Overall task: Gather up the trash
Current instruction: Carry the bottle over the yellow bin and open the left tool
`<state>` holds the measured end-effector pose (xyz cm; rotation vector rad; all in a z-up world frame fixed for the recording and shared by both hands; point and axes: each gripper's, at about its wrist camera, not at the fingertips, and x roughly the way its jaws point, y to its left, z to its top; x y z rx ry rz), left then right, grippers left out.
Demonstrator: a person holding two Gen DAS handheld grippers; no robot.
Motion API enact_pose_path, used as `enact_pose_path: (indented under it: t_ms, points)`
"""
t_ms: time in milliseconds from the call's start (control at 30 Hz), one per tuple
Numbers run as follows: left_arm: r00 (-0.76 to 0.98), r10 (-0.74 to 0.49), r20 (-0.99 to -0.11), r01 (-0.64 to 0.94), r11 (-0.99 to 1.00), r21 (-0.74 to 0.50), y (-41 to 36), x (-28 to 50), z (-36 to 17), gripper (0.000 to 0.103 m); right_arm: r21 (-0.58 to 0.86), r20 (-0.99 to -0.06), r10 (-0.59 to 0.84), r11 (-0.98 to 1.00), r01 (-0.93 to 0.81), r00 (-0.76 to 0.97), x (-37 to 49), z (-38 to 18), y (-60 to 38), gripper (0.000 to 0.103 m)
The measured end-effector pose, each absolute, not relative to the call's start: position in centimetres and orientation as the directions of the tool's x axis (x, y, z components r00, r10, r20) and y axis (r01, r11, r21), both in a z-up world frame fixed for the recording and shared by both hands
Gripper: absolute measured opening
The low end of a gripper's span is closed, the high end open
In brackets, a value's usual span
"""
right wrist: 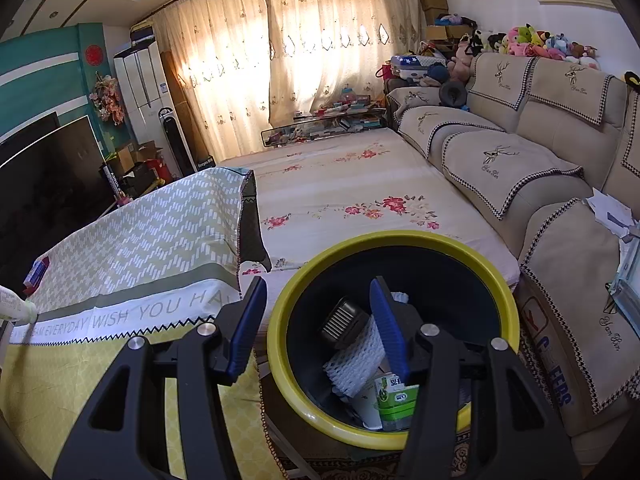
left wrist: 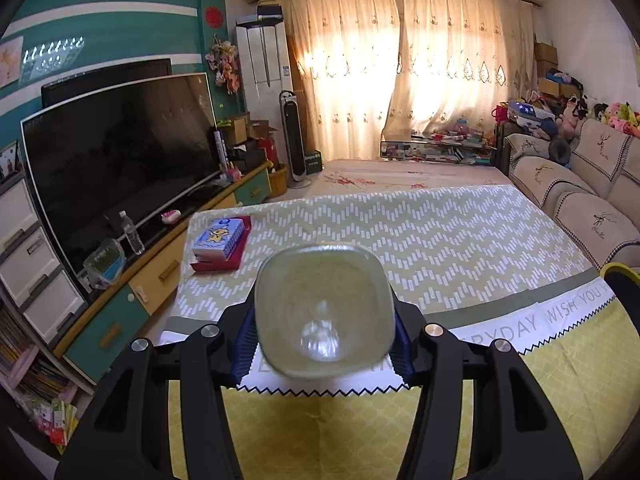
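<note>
My left gripper [left wrist: 324, 344] is shut on a clear plastic bottle [left wrist: 324, 308], held end-on above the near edge of the table [left wrist: 440, 240]; its end also shows at the left edge of the right wrist view [right wrist: 12, 306]. My right gripper [right wrist: 318, 328] is open and empty, hovering over the yellow-rimmed black trash bin [right wrist: 288, 360] just right of the table. The bin holds white foam netting [right wrist: 352, 364], a green and white carton [right wrist: 396, 400] and a dark ribbed object [right wrist: 344, 316]. The bin's rim also shows in the left wrist view [left wrist: 620, 270].
A tissue pack on a red box [left wrist: 222, 242] lies at the table's far left corner. A TV [left wrist: 120, 160] on a low cabinet stands left. A sofa [right wrist: 520, 168] runs along the right, with a flowered mattress [right wrist: 352, 200] between sofa and table.
</note>
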<state>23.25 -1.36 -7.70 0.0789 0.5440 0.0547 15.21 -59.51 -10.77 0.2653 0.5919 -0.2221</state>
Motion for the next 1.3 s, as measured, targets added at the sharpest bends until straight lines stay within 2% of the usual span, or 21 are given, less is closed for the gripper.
enact_pose_path:
  t_ms: [333, 533, 833, 1067, 1300]
  points:
    - [0.864, 0.032, -0.502, 0.006, 0.997, 0.074, -1.7, 24.4, -7.1, 0.051, 0.179, -0.570, -0.136, 0.942, 0.284, 0.810, 15.1, -10.4, -59.8, 0.051]
    - [0.859, -0.086, -0.504, 0.135, 0.989, 0.061, -6.6, 23.5, -5.9, 0.051, 0.172, -0.564, -0.140, 0.944, 0.281, 0.814, 14.9, -10.0, -60.0, 0.051]
    - [0.791, -0.375, -0.483, 0.439, 0.898, 0.023, -20.2, 23.4, -3.0, 0.051, 0.183, -0.499, -0.222, 0.918, 0.352, 0.838, 10.5, -7.6, -64.7, 0.051]
    - [0.645, -0.580, -0.498, 0.668, 0.744, -0.001, -34.5, 23.4, -1.9, 0.051, 0.203, -0.487, -0.291, 0.879, 0.430, 0.824, 6.8, -7.4, -69.5, 0.051]
    - [0.509, -0.679, -0.530, 0.784, 0.620, -0.041, -47.1, 24.2, -3.7, 0.051, 0.222, -0.500, -0.294, 0.866, 0.448, 0.815, 5.5, -8.1, -71.7, 0.051]
